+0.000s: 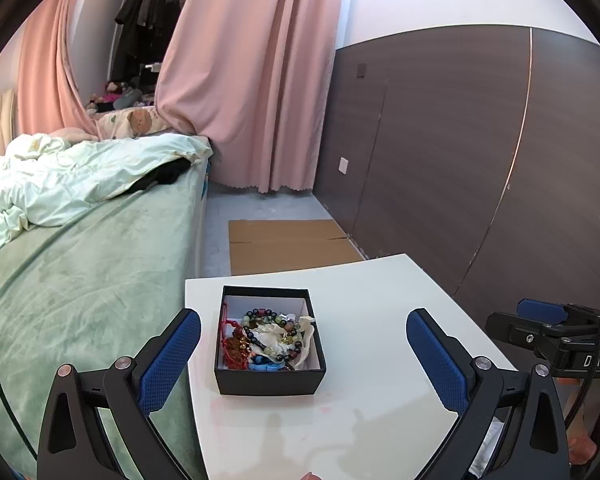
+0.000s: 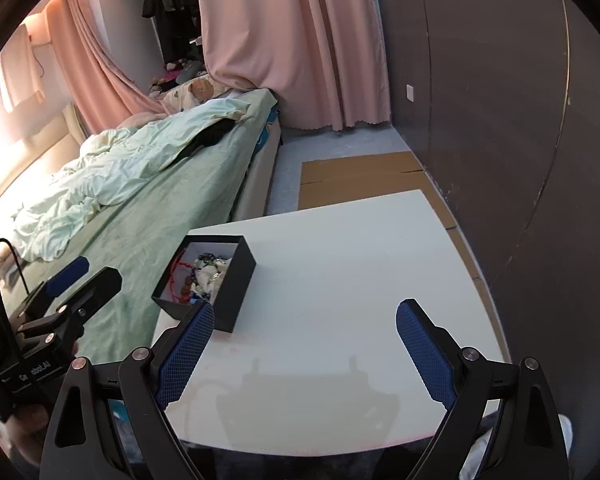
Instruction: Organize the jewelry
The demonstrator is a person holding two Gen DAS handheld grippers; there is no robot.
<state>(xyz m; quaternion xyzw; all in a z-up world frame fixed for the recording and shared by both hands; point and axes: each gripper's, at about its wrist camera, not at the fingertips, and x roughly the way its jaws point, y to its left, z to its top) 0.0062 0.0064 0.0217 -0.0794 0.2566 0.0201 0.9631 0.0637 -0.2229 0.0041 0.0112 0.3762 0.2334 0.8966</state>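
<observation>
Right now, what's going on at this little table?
A person holds a claw in each hand over a white table beside a bed. Both are open and empty: the left claw faces an open black box, and the right claw hovers over bare tabletop with the box just off its left finger. The box sits near the table's bed-side edge, holding a tangle of bead bracelets, red cord and pale pieces. Nothing has been lifted out.

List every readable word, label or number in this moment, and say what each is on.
"DAS": white letters, partly cut off, on the right gripper body, seen from the left wrist view.
"G...bot.AI": white print, middle letters hidden, on the left gripper body, seen from the right wrist view.
Nothing else carries readable text.
</observation>
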